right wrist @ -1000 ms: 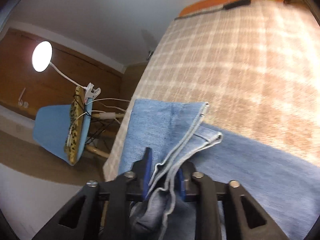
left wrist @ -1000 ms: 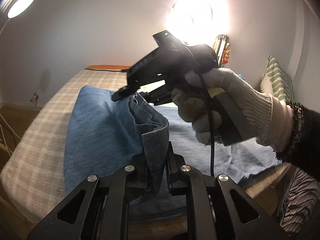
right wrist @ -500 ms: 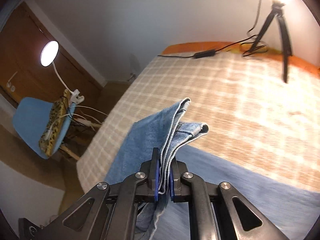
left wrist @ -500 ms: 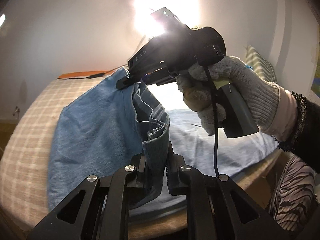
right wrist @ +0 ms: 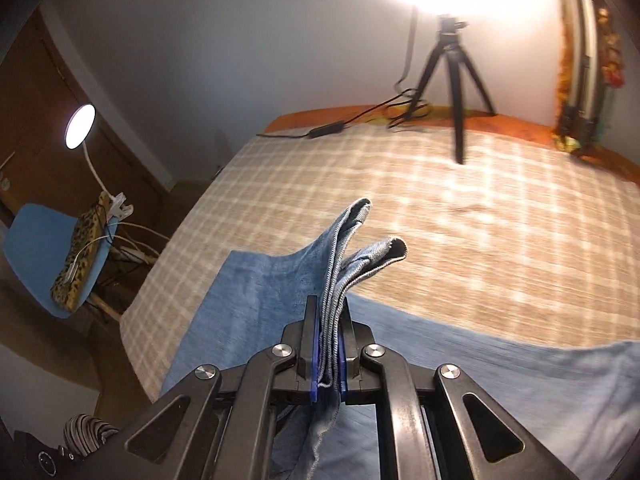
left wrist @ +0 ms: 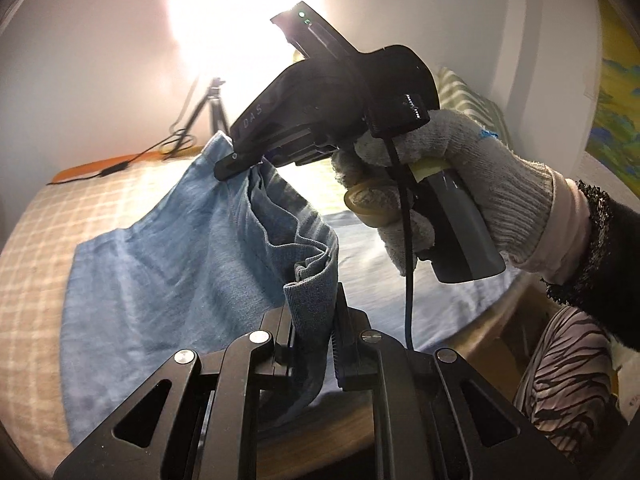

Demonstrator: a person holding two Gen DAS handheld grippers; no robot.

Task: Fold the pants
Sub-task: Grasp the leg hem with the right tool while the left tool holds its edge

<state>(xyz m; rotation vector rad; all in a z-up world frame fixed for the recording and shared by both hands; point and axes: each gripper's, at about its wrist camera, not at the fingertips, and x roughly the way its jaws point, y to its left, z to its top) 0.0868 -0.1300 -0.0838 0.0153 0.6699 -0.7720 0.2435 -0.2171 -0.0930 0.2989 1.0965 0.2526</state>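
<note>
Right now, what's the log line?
left gripper: shut on jeans | right gripper: shut on jeans | jeans: lifted off bed

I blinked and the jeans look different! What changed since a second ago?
Both hand-held grippers lifted the jeans higher off the bed, so more denim hangs in the air. The right hand-held gripper squeezed tighter on its denim edge. The left hand-held gripper kept its pinch on its fold. The tripod stayed put.

1. One pair of blue denim pants (left wrist: 168,280).
2. Two grippers: left gripper (left wrist: 314,320), right gripper (right wrist: 329,360).
3. One tripod (right wrist: 456,64).
4. One blue chair (right wrist: 36,240).
5. Possibly two lamps; glare hides one.
</note>
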